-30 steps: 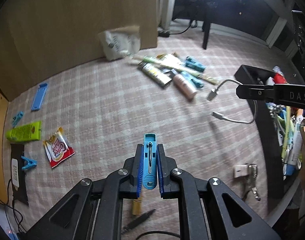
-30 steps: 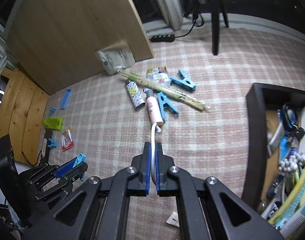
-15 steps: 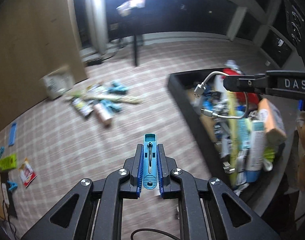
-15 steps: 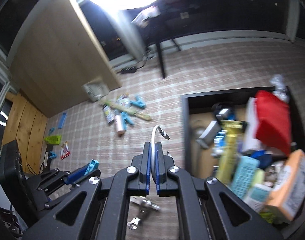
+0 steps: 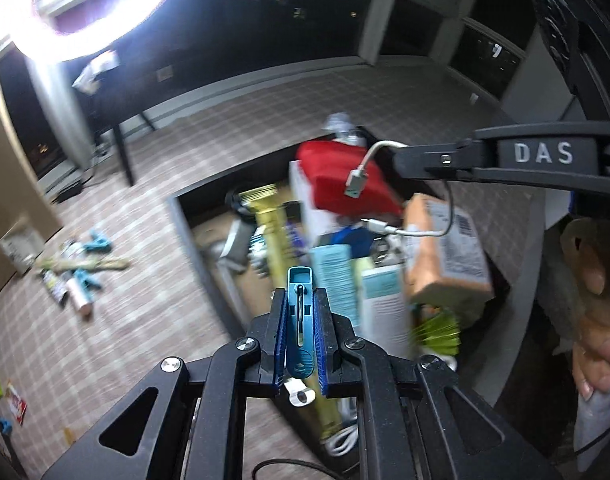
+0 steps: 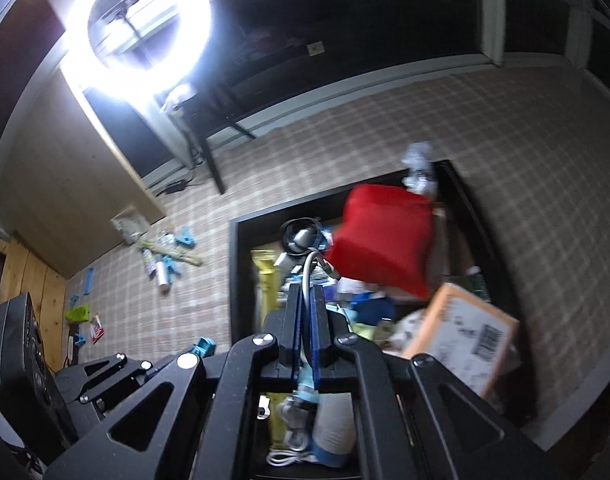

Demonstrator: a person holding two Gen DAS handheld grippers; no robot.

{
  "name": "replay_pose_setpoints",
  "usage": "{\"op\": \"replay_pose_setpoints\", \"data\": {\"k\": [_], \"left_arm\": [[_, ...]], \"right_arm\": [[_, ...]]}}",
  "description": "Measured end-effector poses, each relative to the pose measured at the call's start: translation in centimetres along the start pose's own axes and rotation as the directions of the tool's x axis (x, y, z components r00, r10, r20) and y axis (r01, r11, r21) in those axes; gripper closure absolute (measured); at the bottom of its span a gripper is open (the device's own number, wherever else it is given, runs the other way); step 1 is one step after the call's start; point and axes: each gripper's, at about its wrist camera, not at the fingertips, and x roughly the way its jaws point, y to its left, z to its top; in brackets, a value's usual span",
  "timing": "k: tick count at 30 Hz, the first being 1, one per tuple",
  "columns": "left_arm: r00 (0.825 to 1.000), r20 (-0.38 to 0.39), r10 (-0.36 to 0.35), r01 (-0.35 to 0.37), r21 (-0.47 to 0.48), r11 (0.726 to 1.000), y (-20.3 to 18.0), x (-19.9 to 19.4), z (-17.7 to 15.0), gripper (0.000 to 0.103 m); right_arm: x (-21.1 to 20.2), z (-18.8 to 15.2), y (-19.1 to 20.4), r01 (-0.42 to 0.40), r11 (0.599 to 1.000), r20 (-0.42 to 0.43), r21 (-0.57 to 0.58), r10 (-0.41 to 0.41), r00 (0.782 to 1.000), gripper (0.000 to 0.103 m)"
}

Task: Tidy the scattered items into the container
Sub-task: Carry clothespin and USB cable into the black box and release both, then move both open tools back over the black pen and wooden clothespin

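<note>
My left gripper [image 5: 299, 300] is shut on a blue clothes peg [image 5: 299, 308] and holds it above the near end of the black container [image 5: 187, 232]. My right gripper [image 6: 305, 292] is shut on a short white USB cable [image 6: 308, 270]; in the left wrist view the cable [image 5: 361, 176] hangs from it over the container. The container [image 6: 233, 272] is packed with a red pouch [image 6: 381, 240], an orange box [image 6: 461, 332], a yellow tube and other items.
A pile of scattered items [image 5: 77, 276] with blue pegs, tubes and a stick lies on the checked floor to the left. More items [image 6: 81, 314] lie far left by the wooden wall. A bright ring light [image 6: 141, 32] stands behind.
Both grippers have swung right, from over the floor pile to above the container, still holding the peg and the cable.
</note>
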Motion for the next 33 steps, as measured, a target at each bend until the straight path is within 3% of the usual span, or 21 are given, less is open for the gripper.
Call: {"op": "replay_pose_setpoints", "data": {"k": [2,3,4,5,6,8,17,24,33], "left_arm": [[1.000,-0.011,-0.024,0.024,0.026,0.999,-1.5,0.4,0.3,0.091],[0.999,-0.021,-0.026,0.027,0.037,0.999,-2.0,0.7,0.4,0.085],[0.999,-0.030,-0.017,0.019,0.042,0.999,-2.5,0.9,0.6,0.062],[0.999,-0.033,-0.010,0.011,0.042,0.999,-2.8,1.1,0.7,0.051],[1.000,-0.020,-0.012,0.013,0.041,0.999,-3.0,1.0,0.7,0.046],[1.000,-0.011,-0.009,0.009,0.035,0.999,-3.1,0.9,0.7,0.050],[0.999,-0.020,0.046,-0.046,-0.016,0.999,-0.3,0.3,-0.7,0.053],[0.991,-0.010,0.136,-0.136,-0.104,0.985,6.0,-2.7,-4.2,0.053],[0.971,-0.052,0.234,-0.239,-0.263,0.935,14.6,-6.1,-10.8,0.053]], "right_arm": [[-0.1,0.2,-0.8,-0.002,1.000,-0.004,0.002,0.002,1.000,0.099],[-0.1,0.2,-1.0,-0.012,1.000,-0.011,-0.005,0.012,1.000,0.099],[-0.1,0.2,-1.2,-0.017,1.000,-0.018,-0.012,0.017,1.000,0.098],[-0.2,0.3,-1.4,-0.007,1.000,-0.014,-0.007,0.007,1.000,0.089],[-0.4,0.4,-1.7,0.009,1.000,0.000,0.003,-0.009,1.000,0.073],[-1.0,0.6,-2.1,0.013,1.000,0.032,0.016,-0.013,0.999,0.060],[-0.8,0.4,-1.3,-0.014,1.000,0.026,0.008,0.014,1.000,0.060],[-0.2,-0.3,1.9,-0.070,0.997,0.008,-0.042,0.071,0.997,0.060],[1.5,-4.0,8.1,-0.151,0.973,-0.057,-0.172,0.143,0.988,0.060]]}}
